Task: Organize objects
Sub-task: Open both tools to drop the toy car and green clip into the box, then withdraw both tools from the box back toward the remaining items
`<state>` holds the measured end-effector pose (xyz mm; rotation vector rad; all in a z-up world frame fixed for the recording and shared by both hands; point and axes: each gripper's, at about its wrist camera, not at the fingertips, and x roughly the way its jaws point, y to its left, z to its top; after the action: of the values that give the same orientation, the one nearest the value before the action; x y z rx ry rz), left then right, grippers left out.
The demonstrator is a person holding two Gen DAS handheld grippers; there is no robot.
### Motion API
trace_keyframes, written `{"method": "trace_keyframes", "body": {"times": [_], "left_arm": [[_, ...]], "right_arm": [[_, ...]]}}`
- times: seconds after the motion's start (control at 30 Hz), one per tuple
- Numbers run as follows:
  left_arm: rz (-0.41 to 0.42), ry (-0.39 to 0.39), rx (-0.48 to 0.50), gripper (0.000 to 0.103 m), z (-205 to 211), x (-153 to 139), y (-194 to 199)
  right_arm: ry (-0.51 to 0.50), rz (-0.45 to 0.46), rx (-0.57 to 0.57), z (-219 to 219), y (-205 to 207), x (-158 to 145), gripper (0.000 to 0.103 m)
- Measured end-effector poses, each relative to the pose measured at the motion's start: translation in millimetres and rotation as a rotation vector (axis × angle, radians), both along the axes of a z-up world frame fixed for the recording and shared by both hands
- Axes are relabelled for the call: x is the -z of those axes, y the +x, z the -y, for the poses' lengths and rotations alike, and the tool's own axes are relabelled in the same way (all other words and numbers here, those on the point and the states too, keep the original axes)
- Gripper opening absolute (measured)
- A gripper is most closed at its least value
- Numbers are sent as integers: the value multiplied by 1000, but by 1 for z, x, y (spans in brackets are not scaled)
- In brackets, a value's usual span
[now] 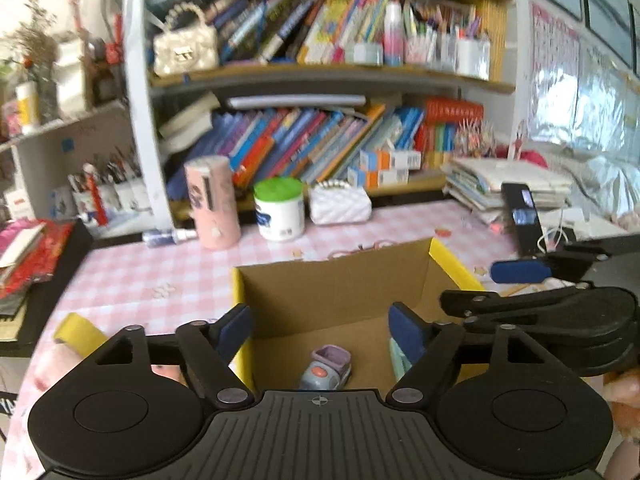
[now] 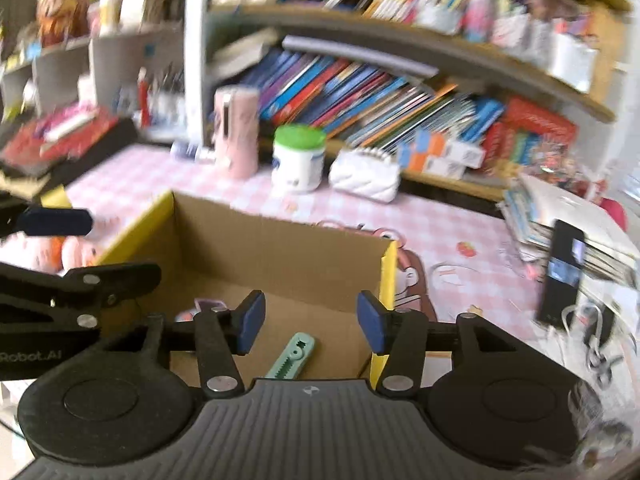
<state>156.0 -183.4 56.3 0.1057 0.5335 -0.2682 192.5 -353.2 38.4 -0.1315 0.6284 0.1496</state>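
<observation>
An open cardboard box (image 1: 340, 292) with yellow edges stands on the pink checked table; it also shows in the right wrist view (image 2: 280, 256). Inside lie a small purple and grey toy car (image 1: 326, 368) and a mint green toothed clip (image 2: 292, 354), whose edge shows in the left wrist view (image 1: 398, 356). My left gripper (image 1: 320, 330) is open and empty above the box's near side. My right gripper (image 2: 310, 318) is open and empty above the box, and it shows from the side in the left wrist view (image 1: 520, 284).
A pink cylinder (image 1: 212, 204), a white jar with a green lid (image 1: 280, 208) and a white quilted purse (image 1: 340, 202) stand behind the box. A bookshelf (image 1: 320, 80) is at the back. A phone (image 2: 562, 270) leans on stacked papers at right. A yellow tape roll (image 1: 78, 332) lies left.
</observation>
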Motion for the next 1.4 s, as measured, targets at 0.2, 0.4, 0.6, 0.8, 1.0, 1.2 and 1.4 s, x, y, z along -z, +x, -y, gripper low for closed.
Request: {"method": "trace_keyframes", "body": {"times": [0.2, 0.4, 0.6, 0.8, 1.0, 1.2, 1.4], "left_arm": [[25, -19, -53, 88, -28, 8, -50], [-52, -58, -106, 88, -65, 31, -82], [-135, -53, -167, 88, -99, 53, -113], [-150, -25, -205, 88, -133, 57, -134], [-176, -27, -235, 88, -170, 64, -153], [-175, -23, -260, 88, -198, 63, -167], [-170, -19, -258, 88, -217, 63, -174]], "right_arm": [[54, 56, 100, -6, -60, -8, 52], [75, 13, 242, -18, -107, 16, 54], [60, -26, 284, -59, -148, 40, 62], [48, -85, 235, -104, -167, 56, 66], [80, -140, 207, -144, -178, 65, 67], [70, -130, 165, -180, -190, 65, 67], [69, -112, 129, -206, -201, 60, 67]]}}
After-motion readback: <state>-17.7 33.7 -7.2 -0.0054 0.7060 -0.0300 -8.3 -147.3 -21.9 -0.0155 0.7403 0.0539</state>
